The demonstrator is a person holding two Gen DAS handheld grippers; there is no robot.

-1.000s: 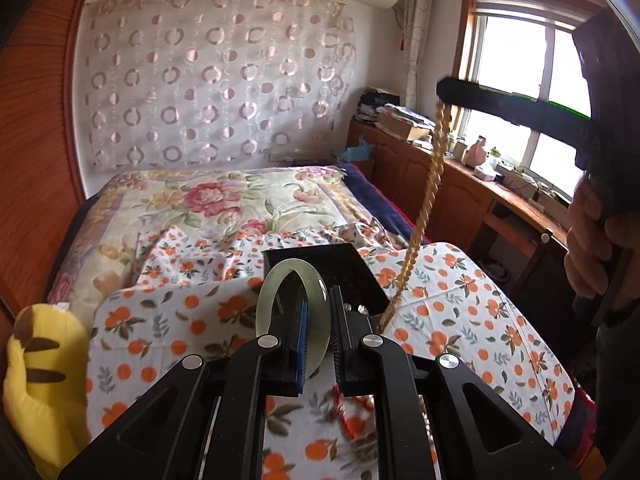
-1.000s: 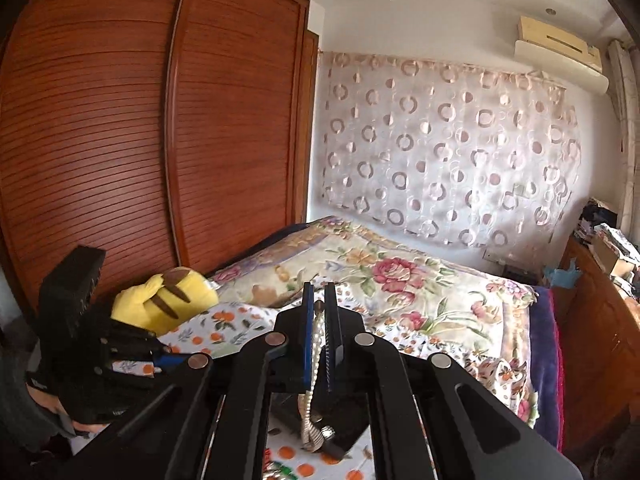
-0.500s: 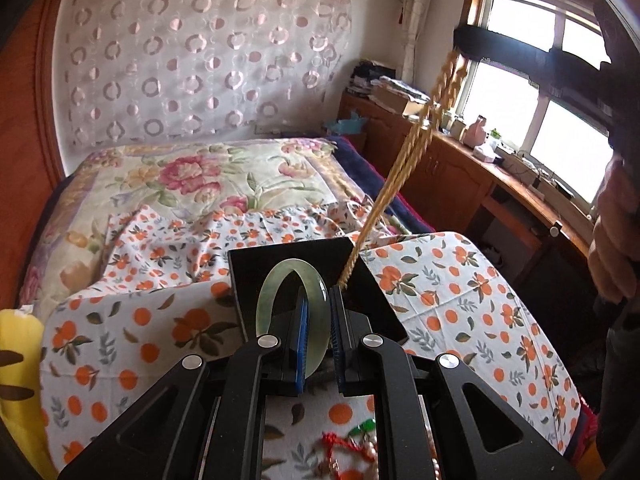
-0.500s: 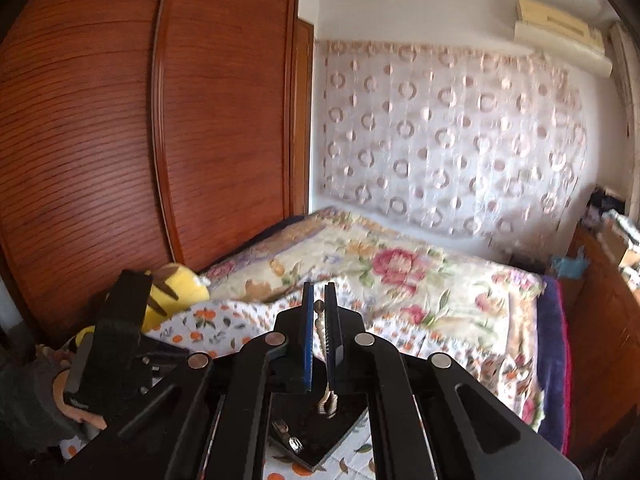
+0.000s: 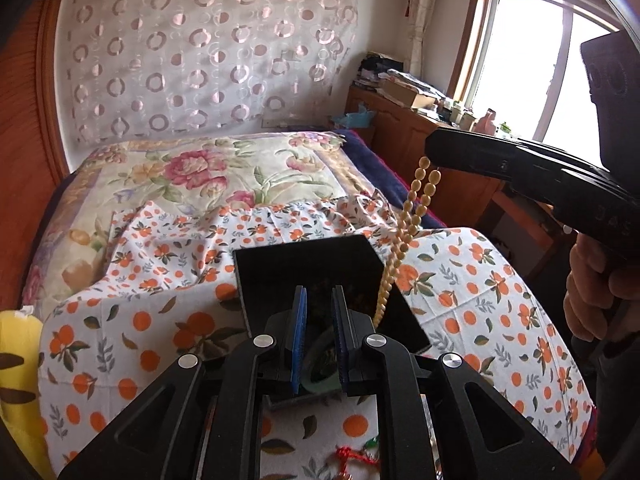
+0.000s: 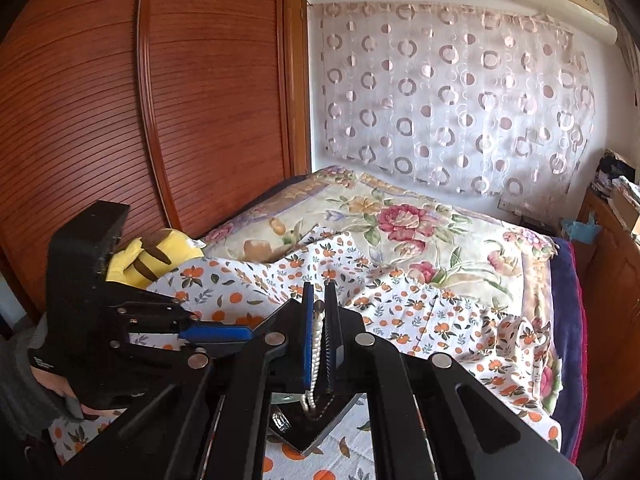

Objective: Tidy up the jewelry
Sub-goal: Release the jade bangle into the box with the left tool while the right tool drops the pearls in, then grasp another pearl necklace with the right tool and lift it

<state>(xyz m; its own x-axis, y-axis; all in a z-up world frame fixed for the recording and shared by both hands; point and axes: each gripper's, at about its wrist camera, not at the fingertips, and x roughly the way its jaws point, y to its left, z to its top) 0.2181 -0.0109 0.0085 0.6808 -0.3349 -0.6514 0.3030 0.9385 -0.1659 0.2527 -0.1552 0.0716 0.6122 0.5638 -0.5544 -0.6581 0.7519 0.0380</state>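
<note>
Starting at the far left of the left wrist view, a yellow stuffed toy point(image 5: 16, 380) lies against the edge of a white cloth point(image 5: 120, 320) printed with oranges. The cloth is spread over a table that stands against a bed with a flowered quilt point(image 5: 192, 176).

Near the middle of the cloth sits an open black box point(image 5: 304, 264). The left tongs point(image 5: 319, 296) point down into it, with a narrow gap between the blue pads. A pale green bangle point(image 5: 316, 356) shows low in that gap, down inside the box. Whether the pads still touch it cannot be told from here.

Just to the right, a string of cream beads point(image 5: 404, 232) hangs doubled and taut, and its lower end drops into the right side of the box. Its upper end is pinched in the tip of the right tongs point(image 5: 434, 152), which reach in from the right above the table. The right wrist view confirms this: the pads are closed on the strand, which runs down between them into the box. A bare hand point(image 5: 588, 288) grips their handle at the right edge.

At the bottom of the left wrist view (half hidden by the tongs' frame) a red corded trinket point(image 5: 356, 454) lies on the cloth, in front of the box.
</note>
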